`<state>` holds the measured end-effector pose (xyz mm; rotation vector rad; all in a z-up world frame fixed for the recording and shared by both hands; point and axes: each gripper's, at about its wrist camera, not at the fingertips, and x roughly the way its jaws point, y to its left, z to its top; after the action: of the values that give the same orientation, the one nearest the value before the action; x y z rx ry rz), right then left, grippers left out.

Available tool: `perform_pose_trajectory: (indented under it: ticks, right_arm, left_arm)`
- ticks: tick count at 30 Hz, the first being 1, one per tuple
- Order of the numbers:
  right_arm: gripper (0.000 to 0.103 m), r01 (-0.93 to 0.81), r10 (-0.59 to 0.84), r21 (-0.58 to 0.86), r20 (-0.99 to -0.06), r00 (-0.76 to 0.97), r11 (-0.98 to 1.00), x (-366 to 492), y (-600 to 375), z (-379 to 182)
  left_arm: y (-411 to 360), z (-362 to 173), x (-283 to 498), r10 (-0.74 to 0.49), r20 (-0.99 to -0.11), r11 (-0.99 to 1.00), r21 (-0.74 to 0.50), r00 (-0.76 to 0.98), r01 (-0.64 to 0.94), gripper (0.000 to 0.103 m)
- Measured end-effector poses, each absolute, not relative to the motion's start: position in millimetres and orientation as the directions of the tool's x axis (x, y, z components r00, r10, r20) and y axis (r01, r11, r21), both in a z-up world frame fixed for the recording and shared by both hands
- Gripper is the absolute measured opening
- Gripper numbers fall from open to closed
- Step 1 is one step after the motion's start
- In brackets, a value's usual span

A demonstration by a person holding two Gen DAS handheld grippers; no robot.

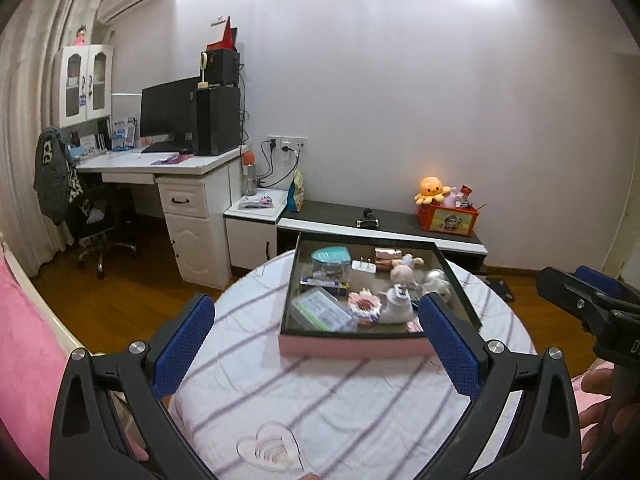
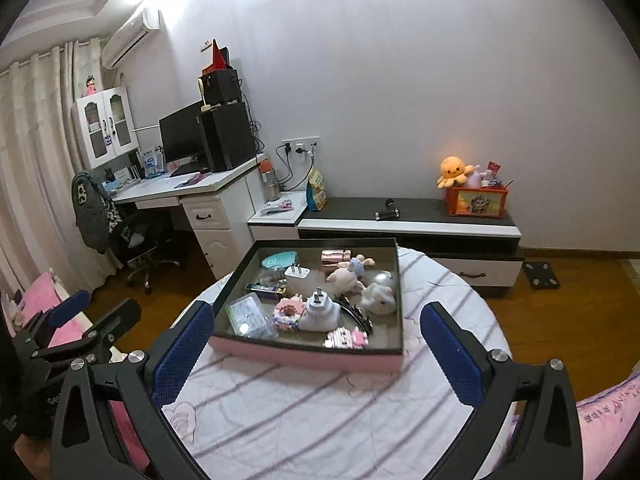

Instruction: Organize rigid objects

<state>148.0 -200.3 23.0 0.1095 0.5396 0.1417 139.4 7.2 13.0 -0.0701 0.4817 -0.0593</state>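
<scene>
I hold both the left gripper (image 1: 316, 334) and right gripper (image 2: 314, 344) spread wide (nothing gripped) before the pink tray (image 2: 304, 354).

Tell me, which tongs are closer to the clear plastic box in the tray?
Probably left, though it's close. The left tongs hover open just in front of the clear plastic box. The right tongs sit open further right, near the tray's front wall.

A plain pale wall (image 2: 400, 80) fills the upper centre. At left stand a white desk (image 2: 208, 188), curtains (image 2: 28, 160) and an air conditioner (image 2: 130, 36); a low black-topped cabinet (image 2: 420, 216) sits centre-right on wooden floor (image 2: 580, 300).
</scene>
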Motion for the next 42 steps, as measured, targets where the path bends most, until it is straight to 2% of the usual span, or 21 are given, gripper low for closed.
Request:
perform_pose_trajectory:
  ticks: [12,42]
  right_arm:
    - [0.103,-0.094,0.137,0.111,-0.500,0.855,0.989,98.8,-190.6,17.5]
    - [0.103,-0.060,0.107,0.112,-0.481,0.870,0.992,78.8,-193.3,25.4]
  left_arm:
    - [17.1,6.7,98.3,-0.067,-0.474,0.994,-0.108,0.878,0.018,0.103]
    - [6.3,19.8,82.8,-0.052,-0.451,0.997,-0.071,0.891,0.023,0.103]
